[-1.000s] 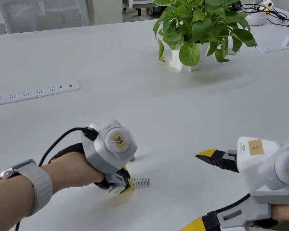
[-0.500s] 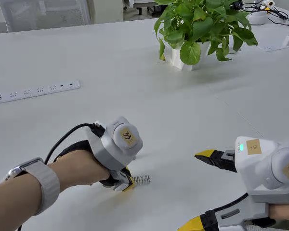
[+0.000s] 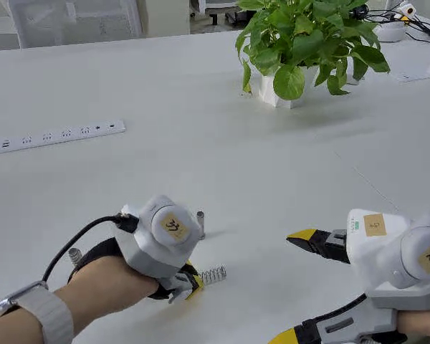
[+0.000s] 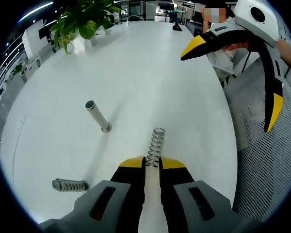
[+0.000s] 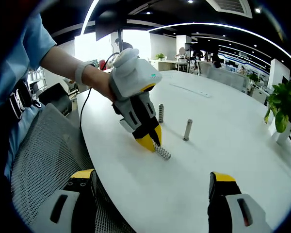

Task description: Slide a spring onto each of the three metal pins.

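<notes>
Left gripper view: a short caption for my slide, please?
Left gripper grips a spring beside a bare metal pin.

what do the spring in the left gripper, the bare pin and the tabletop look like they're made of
Spring: thin coiled wire, silvery with bright glints, likely steel.
Bare pin: smooth grey cylinder with a soft sheen, apparently machined metal.
Tabletop: even white, matte with faint reflections, perhaps laminate or painted board; cannot tell which.

Bright, even overhead light; soft shadows on worktop (image 3: pixel 201 165); ceiling strips (image 5: pixel 199 26) glare; fisheye edges warped, ctr sharp.
</notes>
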Demonstrator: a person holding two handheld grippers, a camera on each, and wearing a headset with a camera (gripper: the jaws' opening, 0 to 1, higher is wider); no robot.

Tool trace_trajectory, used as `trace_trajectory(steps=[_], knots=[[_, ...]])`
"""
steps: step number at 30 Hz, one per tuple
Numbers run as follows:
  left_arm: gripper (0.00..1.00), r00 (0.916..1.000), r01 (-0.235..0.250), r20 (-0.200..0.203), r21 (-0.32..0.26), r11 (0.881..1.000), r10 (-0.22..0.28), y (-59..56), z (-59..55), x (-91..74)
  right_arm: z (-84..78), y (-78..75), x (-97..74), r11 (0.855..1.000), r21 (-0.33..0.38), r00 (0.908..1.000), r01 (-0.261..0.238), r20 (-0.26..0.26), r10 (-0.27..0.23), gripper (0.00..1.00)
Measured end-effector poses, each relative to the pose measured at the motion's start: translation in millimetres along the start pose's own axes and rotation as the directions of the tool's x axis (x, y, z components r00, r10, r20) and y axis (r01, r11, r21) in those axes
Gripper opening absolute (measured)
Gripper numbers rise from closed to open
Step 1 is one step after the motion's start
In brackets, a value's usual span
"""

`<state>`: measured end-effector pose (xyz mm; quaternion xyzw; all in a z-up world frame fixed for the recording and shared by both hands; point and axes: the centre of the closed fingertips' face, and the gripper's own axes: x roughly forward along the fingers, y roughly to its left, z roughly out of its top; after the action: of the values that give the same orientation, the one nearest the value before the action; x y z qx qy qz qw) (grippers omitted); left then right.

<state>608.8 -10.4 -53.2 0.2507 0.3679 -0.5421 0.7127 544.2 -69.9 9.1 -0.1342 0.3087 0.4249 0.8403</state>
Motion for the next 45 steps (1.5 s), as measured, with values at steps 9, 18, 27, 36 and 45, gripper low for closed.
trace_trajectory(steps=[9,18,27,36,45], knots=[[0.07,0.9976,-0.026,0.063,-0.034,0.999,0.028,-10.1,-13.4,-12.8,7.0,6.9,5.9,0.999,-0.02,0.9996,-0.028,0.003,0.028,0.96],[0.07,0.9873,-0.075,0.131,-0.119,0.99,0.091,-9.0,-23.2,-36.3,19.5,17.4,19.0,0.995,-0.057,0.9968,-0.08,0.002,0.08,0.95],[0.07,0.976,-0.1,0.175,-0.169,0.981,0.129,-9.4,-30.2,-53.6,35.4,23.9,28.6,0.988,-0.103,0.9931,-0.116,0.005,0.117,0.94],[0.07,0.9651,-0.085,0.231,-0.163,0.983,0.122,-15.5,-37.9,-62.1,40.9,31.9,39.1,0.977,-0.145,0.988,-0.154,-0.011,0.154,0.91],[0.07,0.9511,-0.045,0.297,-0.14,0.989,0.085,-23.6,-33.3,-72.4,45.8,35.3,43.8,0.965,-0.176,0.9807,-0.195,-0.027,0.194,0.8]])
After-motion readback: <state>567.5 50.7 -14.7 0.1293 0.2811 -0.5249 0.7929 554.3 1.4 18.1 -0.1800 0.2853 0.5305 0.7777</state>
